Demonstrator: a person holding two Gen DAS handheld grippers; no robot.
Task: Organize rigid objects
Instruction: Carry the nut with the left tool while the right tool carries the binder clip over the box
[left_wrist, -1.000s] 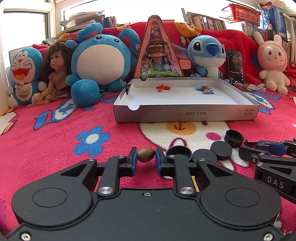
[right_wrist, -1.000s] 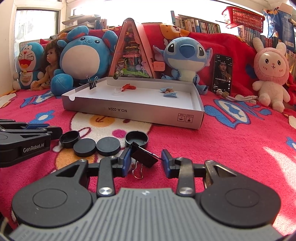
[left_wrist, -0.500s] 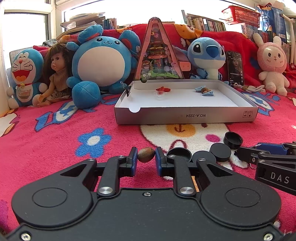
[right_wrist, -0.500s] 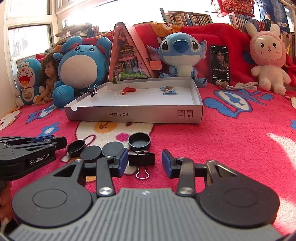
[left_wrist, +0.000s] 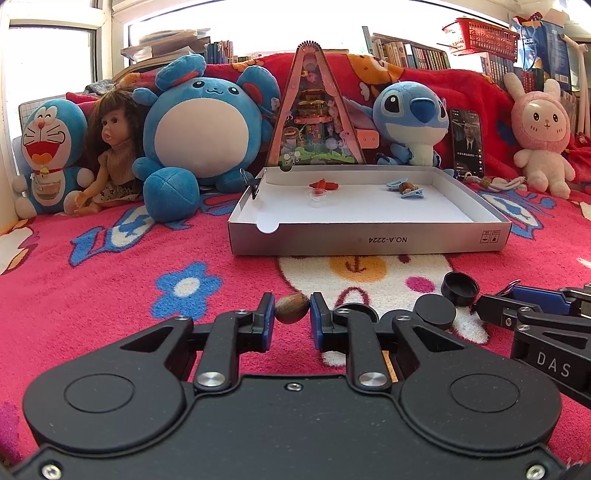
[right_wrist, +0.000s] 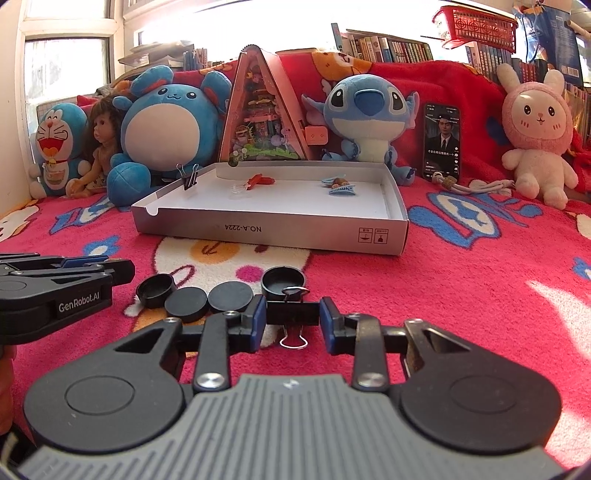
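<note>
Black hand-held gripper (left_wrist: 291, 319), blue pads (left_wrist: 316, 321), silver screws, "GenRobot.AI" lettering.

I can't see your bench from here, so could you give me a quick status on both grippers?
Left gripper shut on nut. Right gripper, jaws just closing, shut on binder clip. Box ahead; black caps alongside, not blocking.

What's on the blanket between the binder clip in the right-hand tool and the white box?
In the right wrist view, one upturned black cap sits just beyond the binder clip; past it, bare blanket reaches the white box.
</note>
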